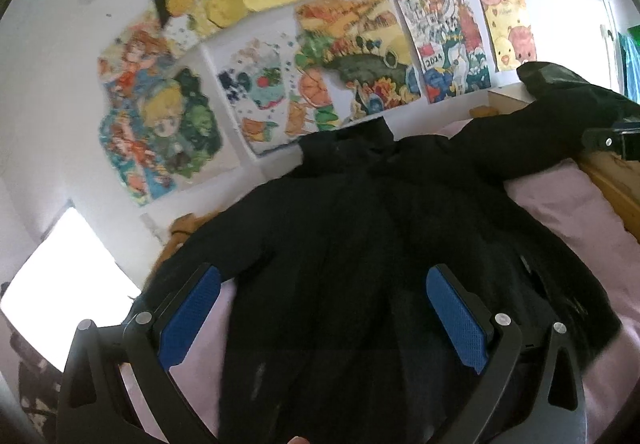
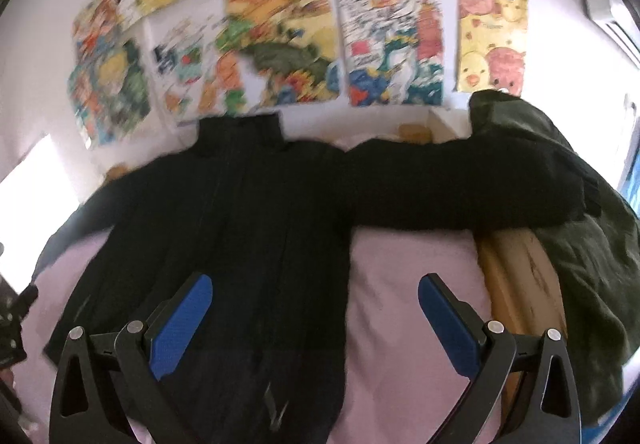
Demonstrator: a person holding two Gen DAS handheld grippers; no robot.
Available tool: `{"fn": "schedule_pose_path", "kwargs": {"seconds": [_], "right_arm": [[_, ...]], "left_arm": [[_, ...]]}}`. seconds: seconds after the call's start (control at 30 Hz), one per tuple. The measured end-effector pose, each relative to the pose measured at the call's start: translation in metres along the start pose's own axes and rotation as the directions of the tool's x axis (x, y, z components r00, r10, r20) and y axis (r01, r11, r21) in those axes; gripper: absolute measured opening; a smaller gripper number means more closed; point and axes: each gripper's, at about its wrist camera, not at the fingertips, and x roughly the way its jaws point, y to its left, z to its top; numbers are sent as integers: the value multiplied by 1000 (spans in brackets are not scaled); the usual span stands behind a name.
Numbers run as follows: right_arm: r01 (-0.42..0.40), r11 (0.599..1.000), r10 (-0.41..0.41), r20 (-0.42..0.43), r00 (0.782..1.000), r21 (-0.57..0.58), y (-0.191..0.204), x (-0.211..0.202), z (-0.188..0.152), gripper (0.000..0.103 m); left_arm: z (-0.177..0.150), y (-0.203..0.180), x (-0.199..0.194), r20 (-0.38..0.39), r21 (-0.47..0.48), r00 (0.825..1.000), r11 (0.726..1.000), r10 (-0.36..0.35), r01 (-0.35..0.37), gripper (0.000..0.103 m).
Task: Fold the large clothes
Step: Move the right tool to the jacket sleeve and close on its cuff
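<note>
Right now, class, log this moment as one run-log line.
stage: before first fold | black coat: spread flat on pink bed sheet | left gripper: open, above coat | right gripper: open, holding nothing

The coat [image 2: 240, 224] lies spread on the bed [image 2: 408, 284], collar toward the wall [image 2: 40, 76].

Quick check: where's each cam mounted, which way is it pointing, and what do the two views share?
Left wrist: on the left gripper, facing forward over the black coat on the pink bedsheet; its own open fingers show, plus the other gripper at right edge.
Right wrist: on the right gripper, open, over the coat's right edge and outstretched sleeve.
Shared: coat, sheet, wall drawings.
</note>
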Motion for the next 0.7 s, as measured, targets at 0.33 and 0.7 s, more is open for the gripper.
{"fn": "schedule_pose_path", "kwargs": {"seconds": [0.33, 0.7], "right_arm": [[241, 970, -244, 117, 963, 41, -100, 41, 5, 103], [258, 846, -317, 50, 947, 467, -237, 52, 23, 103]], "left_arm": [[36, -47, 151, -24, -2, 993, 994, -112, 112, 101], [49, -105, 231, -57, 12, 979, 980, -197, 198, 101]]}}
